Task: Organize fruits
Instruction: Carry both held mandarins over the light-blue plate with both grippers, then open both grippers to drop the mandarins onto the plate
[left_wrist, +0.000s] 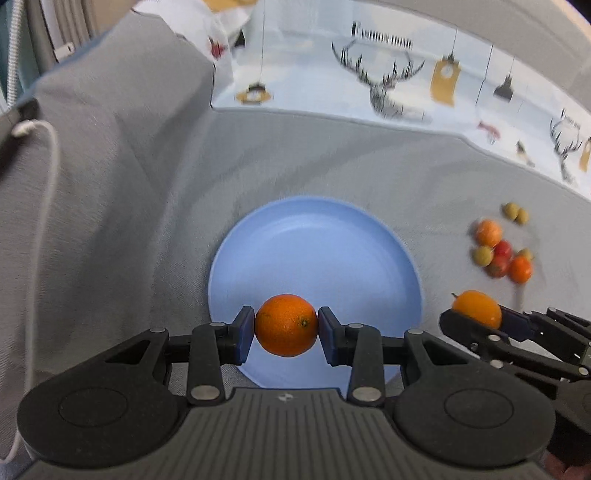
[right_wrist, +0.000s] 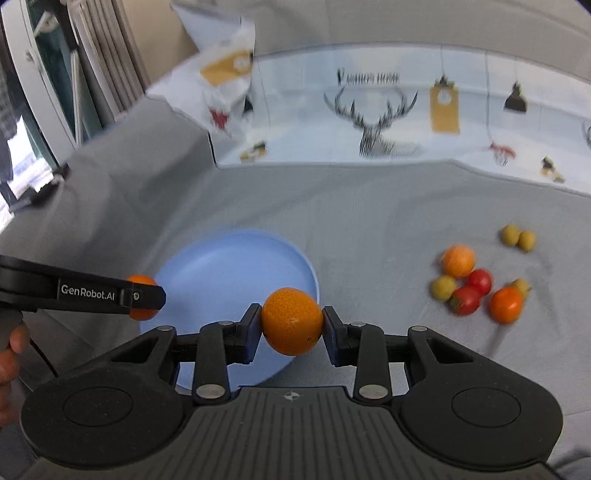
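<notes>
Through the left wrist camera, the left gripper (left_wrist: 286, 326) was clamped on an orange (left_wrist: 286, 325), its blue pads pressed against either side of the fruit, and it hung over the near part of a blue plate (left_wrist: 314, 240) that had nothing on it. The plate sat on a grey cloth (left_wrist: 129, 203) spread over the table, with a deer-printed cloth (left_wrist: 369, 85) showing beyond it. At the right edge of that view the right gripper (left_wrist: 476, 314) came in, closed on a second orange (left_wrist: 476, 308), off to the side of the plate rather than over it. Farther right lay a loose cluster of fruit (left_wrist: 502, 247) on the cloth (oranges, red ones that looked like small tomatoes, a few yellow-green ones, all a bit blurred). From the right wrist camera, the right gripper (right_wrist: 292, 321) gripped its orange (right_wrist: 292, 321) just at the plate's (right_wrist: 221, 258) near right rim, while the left gripper (right_wrist: 144, 297) reached in from the left with its orange (right_wrist: 142, 297) mostly hidden behind the black finger. The cluster (right_wrist: 476, 280) lay well apart to the right. To my eye the sorting had barely begun: nothing was on the plate yet, two oranges were carried and about to be set down, and the whole pile was left to deal with.
</notes>
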